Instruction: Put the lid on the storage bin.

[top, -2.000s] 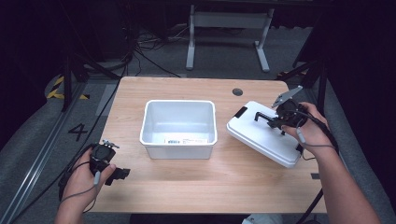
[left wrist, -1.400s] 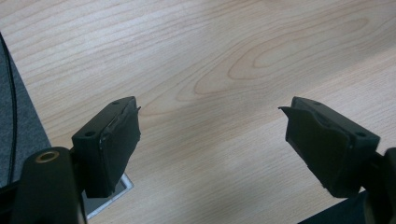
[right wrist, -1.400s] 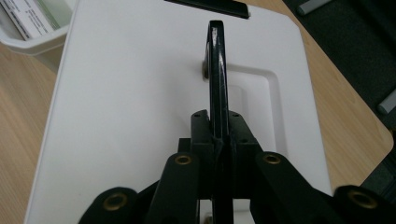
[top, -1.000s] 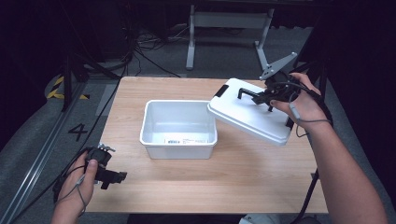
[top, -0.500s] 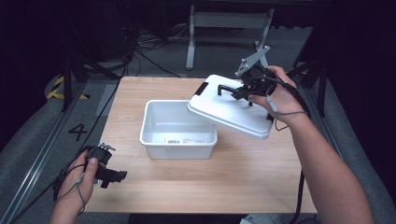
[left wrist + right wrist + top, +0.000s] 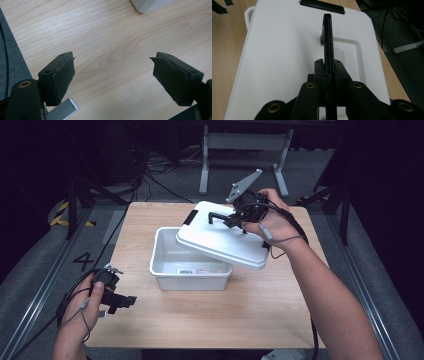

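Note:
A white lid [image 6: 220, 240] hangs tilted over the right part of an open white bin [image 6: 167, 260] in the middle of the table. My right gripper [image 6: 234, 217] is shut on the lid's black handle [image 6: 328, 37], and the jaws pinch the thin handle between them [image 6: 329, 72]. A black latch [image 6: 322, 6] runs along the lid's far edge. My left gripper [image 6: 125, 300] rests near the table's front left corner. Its jaws stand wide open over bare wood [image 6: 112, 67], nothing between them.
The wooden table [image 6: 210, 320] has free room in front of the bin and at its left. A corner of the bin [image 6: 150, 3] shows at the top of the left gripper view. Cables and a metal stand [image 6: 245, 140] lie on the floor behind the table.
My right gripper has lifted the lid off the table's right side and carried it left, over the bin. The left gripper has stayed near the front left corner, open.

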Motion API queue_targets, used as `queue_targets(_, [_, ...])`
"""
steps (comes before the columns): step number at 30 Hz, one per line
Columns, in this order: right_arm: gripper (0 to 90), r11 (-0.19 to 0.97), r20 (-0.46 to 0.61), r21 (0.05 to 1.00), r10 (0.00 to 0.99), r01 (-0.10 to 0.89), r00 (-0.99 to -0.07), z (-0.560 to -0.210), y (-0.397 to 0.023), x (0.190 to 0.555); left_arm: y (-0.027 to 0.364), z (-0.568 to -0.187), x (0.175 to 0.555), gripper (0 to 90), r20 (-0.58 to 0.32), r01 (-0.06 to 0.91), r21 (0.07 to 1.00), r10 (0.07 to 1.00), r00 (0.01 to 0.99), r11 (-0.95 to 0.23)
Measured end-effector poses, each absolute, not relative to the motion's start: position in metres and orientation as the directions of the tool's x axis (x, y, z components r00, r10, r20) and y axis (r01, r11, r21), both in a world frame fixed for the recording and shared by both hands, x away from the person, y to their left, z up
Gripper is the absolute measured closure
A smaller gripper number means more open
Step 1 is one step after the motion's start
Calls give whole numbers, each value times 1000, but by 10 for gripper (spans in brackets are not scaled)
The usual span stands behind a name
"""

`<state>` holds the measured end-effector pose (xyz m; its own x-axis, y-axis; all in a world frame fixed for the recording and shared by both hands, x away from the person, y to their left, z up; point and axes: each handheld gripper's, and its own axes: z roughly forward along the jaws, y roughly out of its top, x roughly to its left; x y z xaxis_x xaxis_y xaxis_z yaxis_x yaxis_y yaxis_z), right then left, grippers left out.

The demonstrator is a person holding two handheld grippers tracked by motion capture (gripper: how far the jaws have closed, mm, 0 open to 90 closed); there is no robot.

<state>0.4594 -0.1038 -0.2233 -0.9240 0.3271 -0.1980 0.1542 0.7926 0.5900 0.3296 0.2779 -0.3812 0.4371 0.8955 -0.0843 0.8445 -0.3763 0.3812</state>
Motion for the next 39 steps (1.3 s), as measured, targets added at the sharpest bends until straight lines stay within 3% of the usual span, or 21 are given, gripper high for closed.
queue_targets(19, [838,826,-226,560,225,62,-948,-232,-39,461,281,-377,343,179,-93,836,403,892,443,-373])
queue_targets(25, [838,821,-228,568,231,64,-946,-235,-31,464,273,-378,347,179,-95,831,396,883,459,-390])
queue_targets(39, [837,838,-221,546,123,-18,-967,-252,-13,468,267,-379,355,178,-98,822,398,872,479,-407])
